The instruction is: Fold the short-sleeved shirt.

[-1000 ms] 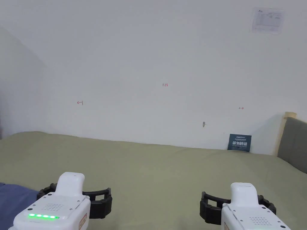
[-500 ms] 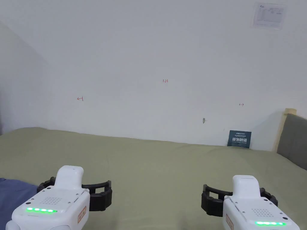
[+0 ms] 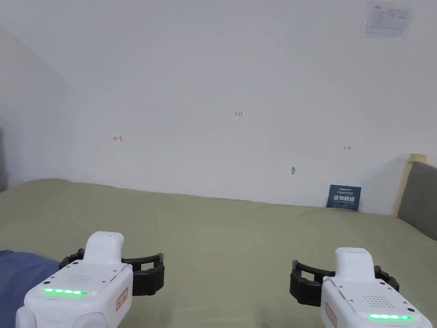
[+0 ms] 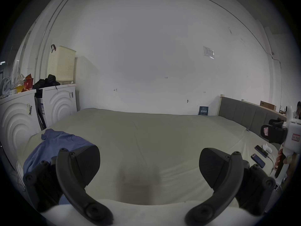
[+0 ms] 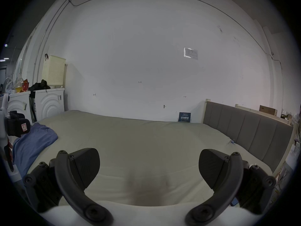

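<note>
Short-sleeved shirt (image 4: pixel 55 146), blue, rumpled at the left end of the olive-sheeted bed (image 4: pixel 146 135). Left gripper (image 4: pixel 149 162) and right gripper (image 5: pixel 149 162) above the sheet, jaws spread wide, grasping nothing. Cream perforated basket (image 4: pixel 61 63) atop white machines (image 4: pixel 58 102) beyond; contents hidden. Grey headboard (image 5: pixel 247 131), white wall (image 3: pixel 222 77).

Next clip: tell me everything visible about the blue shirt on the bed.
The blue shirt is soft, plain medium-blue cloth, lying crumpled in a loose heap, not spread flat and not folded. It rests on the pale green bed cover near the bed's left side, close to the white cabinets. What looks like a collar or sleeve edge sticks out at its far end. Both grippers hover apart from it; the left gripper is nearer. Nothing but the bed touches it.
</note>
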